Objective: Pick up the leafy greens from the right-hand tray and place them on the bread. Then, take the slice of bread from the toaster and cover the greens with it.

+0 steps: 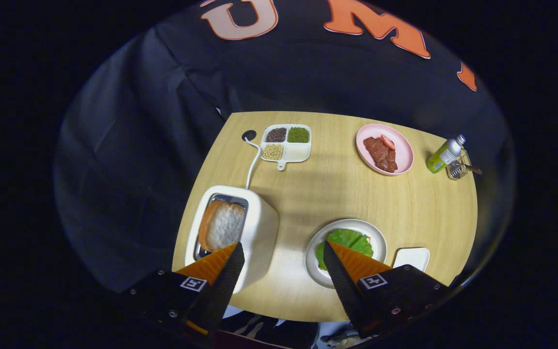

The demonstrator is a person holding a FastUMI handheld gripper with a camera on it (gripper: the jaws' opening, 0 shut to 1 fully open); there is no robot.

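High above the round wooden table (327, 194), my gripper (281, 249) is open with nothing between its fingers. A white toaster (255, 228) stands just ahead of the left finger (218, 269), and a slice of bread (223, 225) sticks up out of its slot. Ahead of the right finger (351, 266) sits a white round plate (379, 242) with the leafy greens (351, 240) spread on it; whatever lies under the greens is hidden. To the right of that plate is a small white tray (412, 257).
At the table's far side stand a white four-part dish (288, 143) of beans and grains, a pink plate (384, 149) with meat and a tomato slice, a green bottle (444, 155) and a glass (458, 169). The toaster's white cord (252, 165) runs to a dark hole (248, 135).
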